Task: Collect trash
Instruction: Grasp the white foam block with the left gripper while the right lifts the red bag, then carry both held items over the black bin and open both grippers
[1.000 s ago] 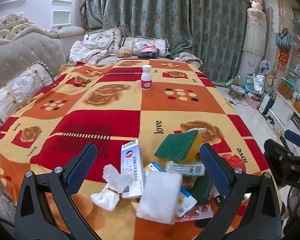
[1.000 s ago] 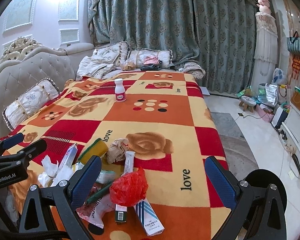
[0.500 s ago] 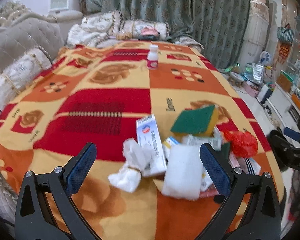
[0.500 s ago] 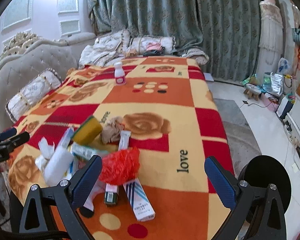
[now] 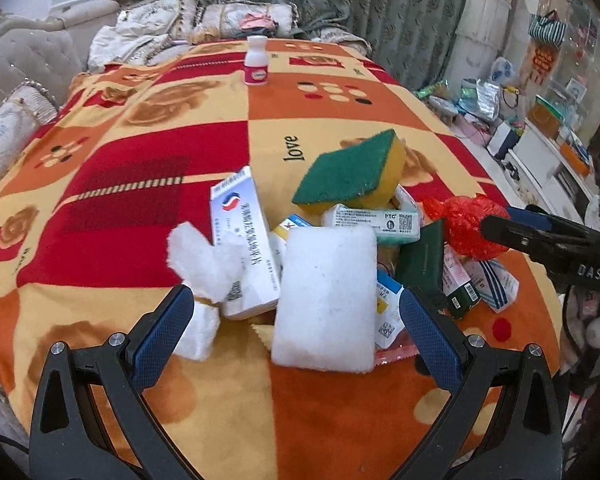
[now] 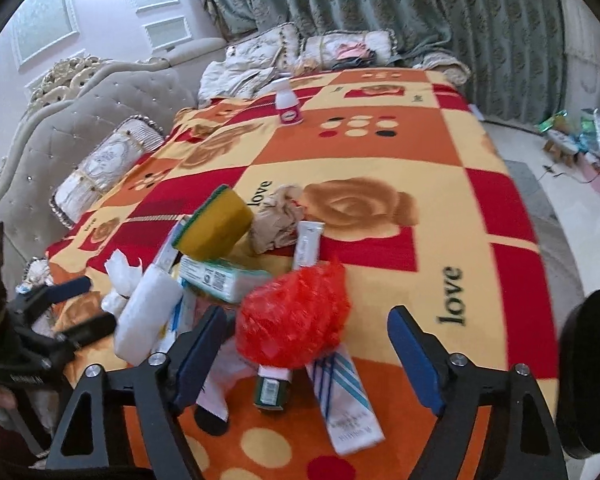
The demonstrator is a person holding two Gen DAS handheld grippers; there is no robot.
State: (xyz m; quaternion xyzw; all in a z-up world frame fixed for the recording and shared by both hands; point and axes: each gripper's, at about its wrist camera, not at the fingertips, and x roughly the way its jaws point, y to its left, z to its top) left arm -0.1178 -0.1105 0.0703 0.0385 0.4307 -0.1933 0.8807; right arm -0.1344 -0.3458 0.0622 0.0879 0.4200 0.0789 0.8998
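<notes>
A heap of trash lies on the patterned blanket. In the left wrist view my open left gripper straddles a white sponge block, with crumpled white tissue, a white medicine box and a green-yellow sponge beside it. In the right wrist view my open right gripper straddles a crumpled red plastic bag, which also shows in the left wrist view. A striped box and a brown paper wad lie nearby.
A white bottle with a pink label stands far back on the blanket, also in the right wrist view. A tufted headboard and pillows border the left. A black round bin sits at the right edge. Clutter lies on the floor.
Both grippers have moved forward and down toward the heap. The left one now flanks the white sponge block and the right one flanks the red bag. Both stay open.
</notes>
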